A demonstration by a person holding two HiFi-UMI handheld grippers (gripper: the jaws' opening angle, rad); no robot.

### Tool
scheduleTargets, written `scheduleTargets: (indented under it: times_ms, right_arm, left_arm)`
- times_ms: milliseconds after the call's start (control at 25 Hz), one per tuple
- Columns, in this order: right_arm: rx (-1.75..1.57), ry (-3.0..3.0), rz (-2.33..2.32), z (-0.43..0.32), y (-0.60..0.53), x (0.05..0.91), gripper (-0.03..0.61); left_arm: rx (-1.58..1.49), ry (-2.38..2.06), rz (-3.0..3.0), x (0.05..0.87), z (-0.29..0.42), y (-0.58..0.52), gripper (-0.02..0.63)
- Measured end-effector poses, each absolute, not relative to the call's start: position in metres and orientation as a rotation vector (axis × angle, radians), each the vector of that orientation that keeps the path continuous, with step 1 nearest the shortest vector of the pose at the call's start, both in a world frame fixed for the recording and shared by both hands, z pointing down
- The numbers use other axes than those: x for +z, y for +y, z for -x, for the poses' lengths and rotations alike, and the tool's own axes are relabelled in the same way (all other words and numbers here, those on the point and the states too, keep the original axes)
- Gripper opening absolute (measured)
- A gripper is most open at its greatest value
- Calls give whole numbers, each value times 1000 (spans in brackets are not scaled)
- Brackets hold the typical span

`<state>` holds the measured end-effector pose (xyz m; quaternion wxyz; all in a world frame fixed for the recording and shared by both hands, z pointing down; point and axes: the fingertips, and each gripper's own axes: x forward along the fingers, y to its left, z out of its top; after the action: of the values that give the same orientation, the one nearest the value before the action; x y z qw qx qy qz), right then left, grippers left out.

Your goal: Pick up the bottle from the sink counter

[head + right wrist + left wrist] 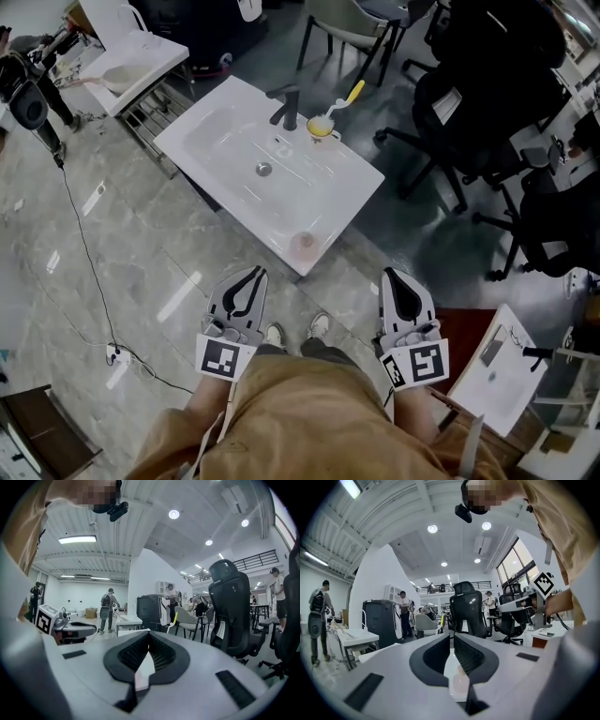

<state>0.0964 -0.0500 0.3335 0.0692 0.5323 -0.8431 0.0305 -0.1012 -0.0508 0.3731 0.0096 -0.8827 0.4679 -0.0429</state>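
Note:
A small, pale pink, see-through bottle (303, 244) stands on the near corner of the white sink counter (225, 141). In the head view both grippers are held low in front of me, short of that corner. My left gripper (247, 275) is to the bottle's lower left, my right gripper (397, 277) to its lower right. Each has its jaws together with nothing between them. In the left gripper view a pinkish blur (461, 679) shows low in the slot behind the shut left gripper (451, 636). The right gripper (148, 634) points at the counter's white edge (145, 670).
A black faucet (287, 105) and a yellow brush in a cup (330, 114) stand at the sink's back. Black office chairs (487, 103) crowd the right side. A second white basin (131, 56) is at the upper left, a cable (82, 234) crosses the floor, and a white panel (502, 375) lies at the lower right.

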Motion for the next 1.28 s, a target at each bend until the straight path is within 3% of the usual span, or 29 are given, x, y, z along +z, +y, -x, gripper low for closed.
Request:
scheduleTargets:
  times_ms: [1280]
  right_arm:
    - [266, -2466, -1575, -128, -61, 391, 3]
  left_arm:
    - [-363, 1350, 2849, 470, 37, -115, 158]
